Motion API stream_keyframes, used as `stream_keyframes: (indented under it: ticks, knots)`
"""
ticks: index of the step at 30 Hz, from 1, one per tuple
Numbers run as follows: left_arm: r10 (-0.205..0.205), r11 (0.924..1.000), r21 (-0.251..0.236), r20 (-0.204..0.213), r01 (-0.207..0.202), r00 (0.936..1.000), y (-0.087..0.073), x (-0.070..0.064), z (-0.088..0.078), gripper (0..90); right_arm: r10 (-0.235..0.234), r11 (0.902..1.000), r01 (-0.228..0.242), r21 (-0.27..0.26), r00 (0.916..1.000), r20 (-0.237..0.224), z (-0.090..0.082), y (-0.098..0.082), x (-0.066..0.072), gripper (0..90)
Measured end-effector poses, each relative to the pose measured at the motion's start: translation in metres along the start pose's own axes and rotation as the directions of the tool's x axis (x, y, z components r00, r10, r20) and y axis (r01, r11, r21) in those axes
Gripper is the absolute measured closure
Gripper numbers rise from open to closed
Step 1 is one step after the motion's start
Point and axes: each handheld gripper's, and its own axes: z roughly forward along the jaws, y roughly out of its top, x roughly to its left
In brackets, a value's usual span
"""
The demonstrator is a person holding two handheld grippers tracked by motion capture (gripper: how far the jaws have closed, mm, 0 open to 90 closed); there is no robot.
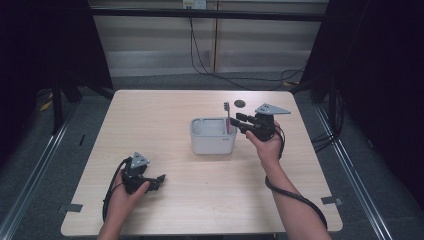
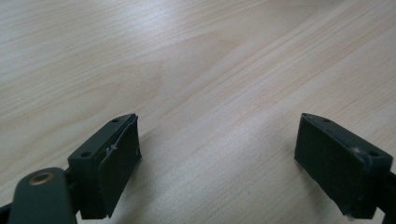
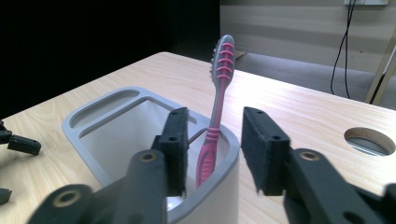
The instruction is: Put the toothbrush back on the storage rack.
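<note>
A pink and grey toothbrush (image 1: 227, 117) (image 3: 219, 93) stands head up in the right end of a light grey holder (image 1: 212, 142) (image 3: 93, 112) at the table's middle. My right gripper (image 1: 235, 122) (image 3: 215, 149) is level at the holder's right rim. Its jaws stand apart on either side of the toothbrush handle, with a gap on both sides, so it is open. My left gripper (image 1: 161, 181) (image 2: 217, 154) rests low over bare wood near the front left, open with nothing between its fingers.
A round cable hole (image 1: 240, 103) (image 3: 369, 140) sits in the table behind the holder. The holder has a narrow second compartment along its far side. Black cables lie on the floor beyond the far edge, and dark curtains hang at both sides.
</note>
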Motion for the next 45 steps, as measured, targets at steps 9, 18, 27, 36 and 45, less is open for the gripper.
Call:
stream_keyframes:
  ticks: [9,18,27,36,45]
  knots:
    - [-0.003,1.0,-0.002,0.0,0.003,1.0,0.0,0.0,0.0,13.7,-0.009,0.9995,0.008,0.03,0.9998,0.017,-0.004,0.005,0.001,33.9]
    - [0.0,1.0,0.0,0.0,0.0,1.0,0.0,0.0,0.0,13.7,0.002,0.9974,-0.003,0.072,0.9998,0.019,-0.012,0.006,-0.003,25.3]
    - [-0.003,1.0,-0.002,0.0,0.003,1.0,0.0,0.0,0.0,13.7,0.0,0.9939,-0.001,0.111,1.0,0.003,-0.02,0.003,-0.004,21.0]
    - [-0.002,1.0,-0.001,0.0,0.002,1.0,0.0,0.0,0.0,13.7,-0.01,0.9909,0.013,0.134,0.9998,-0.02,-0.031,-0.005,-0.005,17.9]
    - [0.0,1.0,0.0,0.0,0.0,1.0,0.0,0.0,0.0,13.6,-0.011,0.9868,0.018,0.161,0.999,-0.042,-0.047,-0.016,-0.01,16.1]
